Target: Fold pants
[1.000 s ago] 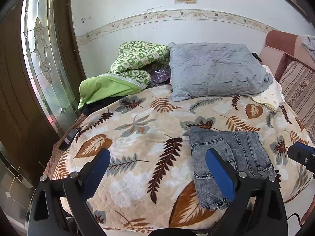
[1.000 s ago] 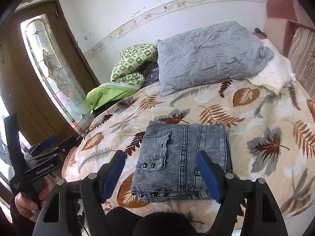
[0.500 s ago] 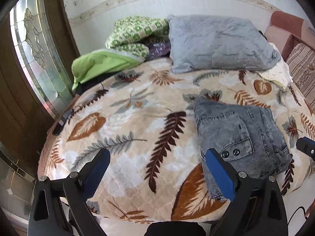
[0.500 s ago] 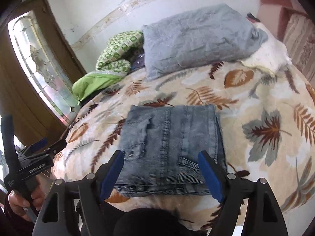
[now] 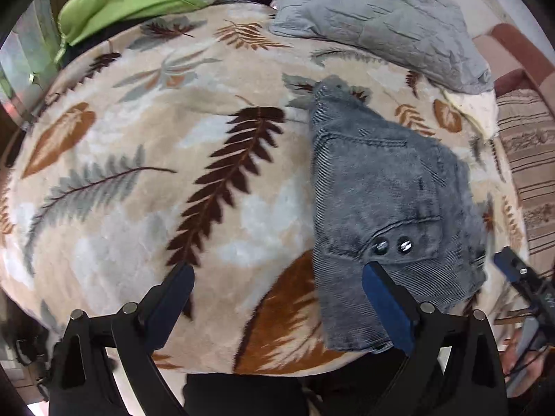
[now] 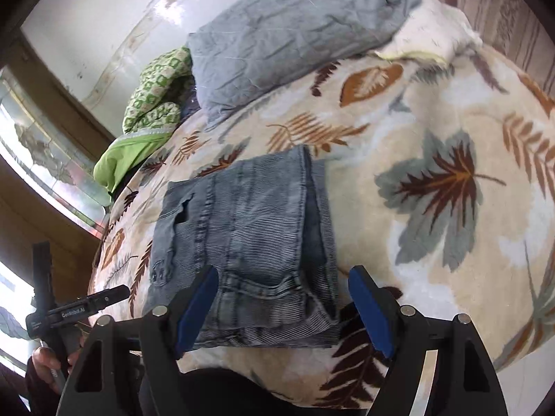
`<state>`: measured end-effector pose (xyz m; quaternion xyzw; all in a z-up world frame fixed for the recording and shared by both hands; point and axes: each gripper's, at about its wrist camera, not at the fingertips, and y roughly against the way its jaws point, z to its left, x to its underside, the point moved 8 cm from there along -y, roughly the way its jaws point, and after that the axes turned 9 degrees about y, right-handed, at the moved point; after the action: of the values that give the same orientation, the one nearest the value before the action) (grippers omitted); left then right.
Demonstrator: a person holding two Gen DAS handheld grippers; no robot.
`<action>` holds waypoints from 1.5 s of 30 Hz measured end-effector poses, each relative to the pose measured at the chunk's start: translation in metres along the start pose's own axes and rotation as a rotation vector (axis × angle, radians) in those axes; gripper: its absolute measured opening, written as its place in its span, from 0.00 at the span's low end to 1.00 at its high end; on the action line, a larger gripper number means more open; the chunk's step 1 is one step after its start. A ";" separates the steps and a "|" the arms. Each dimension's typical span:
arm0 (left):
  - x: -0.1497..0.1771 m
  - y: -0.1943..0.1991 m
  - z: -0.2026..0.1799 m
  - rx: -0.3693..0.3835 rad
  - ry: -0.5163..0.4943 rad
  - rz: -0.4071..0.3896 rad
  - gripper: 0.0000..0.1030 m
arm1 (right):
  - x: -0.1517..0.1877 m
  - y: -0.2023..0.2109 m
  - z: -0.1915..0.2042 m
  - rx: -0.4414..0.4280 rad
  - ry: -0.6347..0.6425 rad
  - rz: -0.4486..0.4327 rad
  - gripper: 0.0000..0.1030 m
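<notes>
Grey denim pants (image 5: 388,201) lie folded in a compact rectangle on the leaf-patterned blanket (image 5: 156,180), near the bed's front edge; a pocket flap with two snaps faces up. In the right wrist view the pants (image 6: 249,242) lie just ahead of my right gripper (image 6: 282,306). It is open and empty, its fingers over the near edge of the fold. My left gripper (image 5: 277,300) is open and empty over the blanket, its right finger at the pants' left front corner. The right gripper's tip (image 5: 513,270) shows at the far right.
A grey pillow (image 6: 295,31) lies at the head of the bed, with a green patterned quilt (image 6: 156,86) and lime cloth (image 5: 121,3) to its left and a white cloth (image 6: 430,38) to its right. A striped sofa (image 5: 530,180) stands right; a glass door (image 6: 45,159) left.
Both grippers have moved forward and down toward the bed, so the pants and blanket now loom larger. The pants have not moved. Both grippers stay open.
</notes>
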<state>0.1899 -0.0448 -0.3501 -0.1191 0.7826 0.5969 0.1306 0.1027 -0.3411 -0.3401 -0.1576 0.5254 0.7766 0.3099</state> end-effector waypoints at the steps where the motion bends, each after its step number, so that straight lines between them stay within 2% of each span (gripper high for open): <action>1: -0.002 -0.002 -0.004 0.024 -0.002 0.017 0.95 | -0.001 -0.003 -0.004 -0.015 -0.018 0.003 0.78; 5: -0.014 -0.012 -0.015 0.067 -0.002 0.038 0.95 | -0.007 -0.015 -0.019 -0.067 -0.093 0.019 0.78; 14: -0.028 -0.042 -0.016 0.188 0.069 0.158 0.95 | -0.020 -0.045 -0.046 -0.203 -0.240 0.077 0.78; 17: -0.030 -0.048 -0.020 0.262 0.087 0.199 0.95 | -0.019 -0.053 -0.051 -0.241 -0.271 0.101 0.78; 24: -0.037 -0.057 -0.028 0.357 0.100 0.224 0.95 | -0.025 -0.065 -0.053 -0.341 -0.308 0.144 0.82; 28: -0.040 -0.060 -0.039 0.395 0.063 0.238 0.95 | -0.028 -0.072 -0.045 -0.348 -0.270 0.188 0.85; 30: -0.041 -0.062 -0.046 0.430 0.053 0.251 0.95 | -0.029 -0.077 -0.038 -0.349 -0.234 0.211 0.90; 34: -0.042 -0.066 -0.057 0.492 0.022 0.279 0.95 | -0.030 -0.087 -0.026 -0.370 -0.173 0.256 0.92; 40: -0.047 -0.068 -0.060 0.585 0.054 0.305 0.95 | -0.034 -0.101 -0.008 -0.450 -0.131 0.290 0.95; 42: -0.048 -0.070 -0.061 0.617 0.064 0.310 0.95 | -0.035 -0.105 0.000 -0.503 -0.129 0.296 0.96; 45: -0.048 -0.070 -0.063 0.647 0.052 0.313 0.95 | -0.037 -0.110 0.010 -0.548 -0.107 0.302 0.97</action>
<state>0.2553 -0.1225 -0.3807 0.0347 0.9429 0.3276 0.0486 0.2024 -0.3157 -0.3944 -0.1144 0.2968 0.9337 0.1644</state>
